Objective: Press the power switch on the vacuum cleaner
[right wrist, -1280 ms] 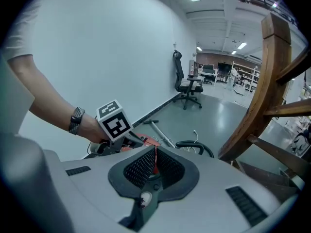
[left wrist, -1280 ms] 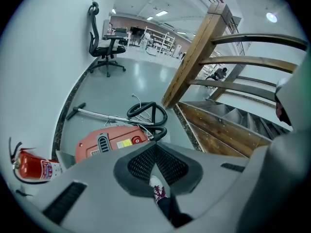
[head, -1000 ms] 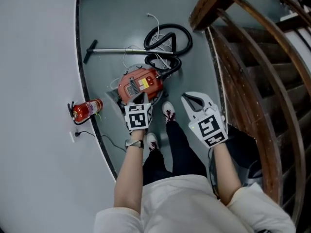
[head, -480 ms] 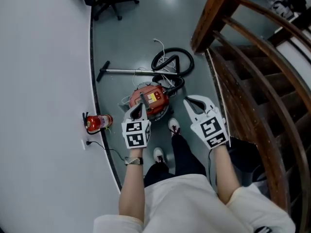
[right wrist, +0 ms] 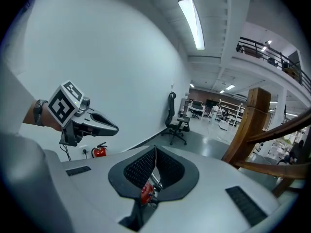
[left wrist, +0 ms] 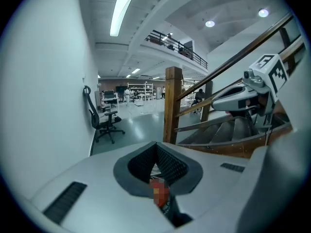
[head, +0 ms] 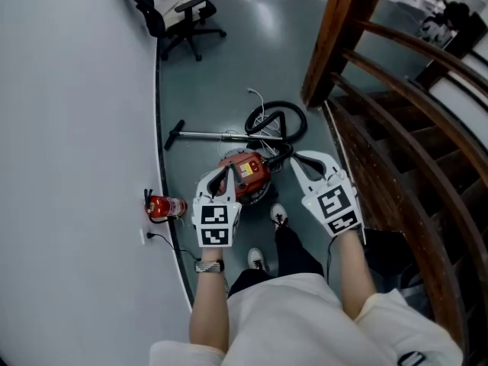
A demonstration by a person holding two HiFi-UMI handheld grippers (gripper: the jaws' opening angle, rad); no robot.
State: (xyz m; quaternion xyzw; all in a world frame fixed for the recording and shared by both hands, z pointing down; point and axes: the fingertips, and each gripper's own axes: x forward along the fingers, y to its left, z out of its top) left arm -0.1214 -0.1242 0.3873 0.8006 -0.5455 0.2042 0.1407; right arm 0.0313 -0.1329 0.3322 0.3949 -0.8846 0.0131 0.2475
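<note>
The red vacuum cleaner [head: 245,175] lies on the grey floor far below, its black hose [head: 276,120] looped behind it and its wand [head: 206,136] stretched to the left. My left gripper [head: 219,171] hangs high above the vacuum's left side, its jaws closed tip to tip with nothing in them [left wrist: 156,143]. At the right, my right gripper [head: 293,157] hovers over the hose end, jaws also closed and empty [right wrist: 155,147]. A bit of the red vacuum [right wrist: 146,193] shows through the gap under the right jaws. Neither gripper touches the vacuum.
A curved white wall [head: 69,166] runs along the left, with a red fire extinguisher [head: 164,206] and a plugged-in cord at its foot. A wooden staircase with a banister [head: 381,90] rises at the right. A black office chair [head: 183,14] stands far back. The person's shoes [head: 279,216] are next to the vacuum.
Both grippers have risen well away from the vacuum, which now looks smaller and farther below. The office chair has come into the head view. The jaws stayed closed.
</note>
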